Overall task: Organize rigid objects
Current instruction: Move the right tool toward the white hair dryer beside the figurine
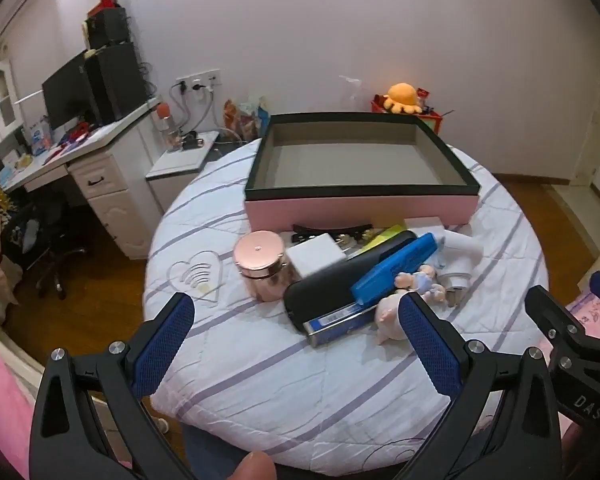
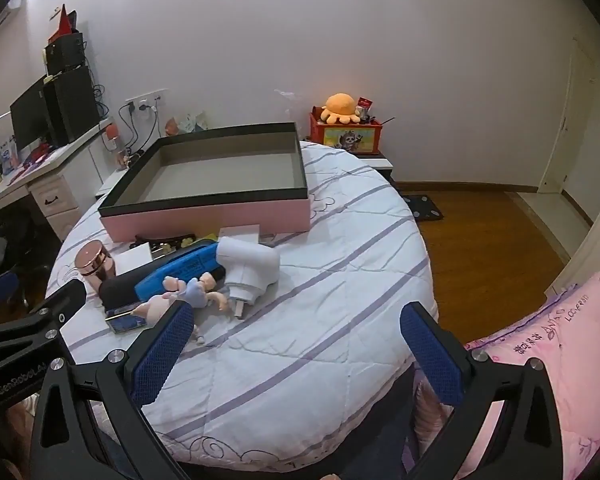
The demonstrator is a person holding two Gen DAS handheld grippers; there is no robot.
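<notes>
An empty pink box with a black rim (image 1: 360, 205) (image 2: 204, 216) stands at the back of the round table, which is covered in a striped cloth. A heap lies in front of it: a rose-gold jar (image 1: 262, 268) (image 2: 94, 262), a white block (image 1: 316, 258), a black case (image 1: 332, 280), a blue stapler-like item (image 1: 396, 264) (image 2: 180, 270), a white handheld device (image 1: 462, 254) (image 2: 252, 264), a small doll (image 1: 416, 284) (image 2: 196, 292) and a blue tin (image 1: 340, 324). My left gripper (image 1: 298, 344) hangs open just short of the heap. My right gripper (image 2: 298, 356) is open over bare cloth, to the right of the heap.
A white desk (image 1: 100, 148) with a monitor and speakers stands at the left. An orange plush (image 2: 340, 108) sits on a red box behind the table. A pink quilt (image 2: 560, 340) lies at the near right, with wooden floor (image 2: 480, 240) beyond it.
</notes>
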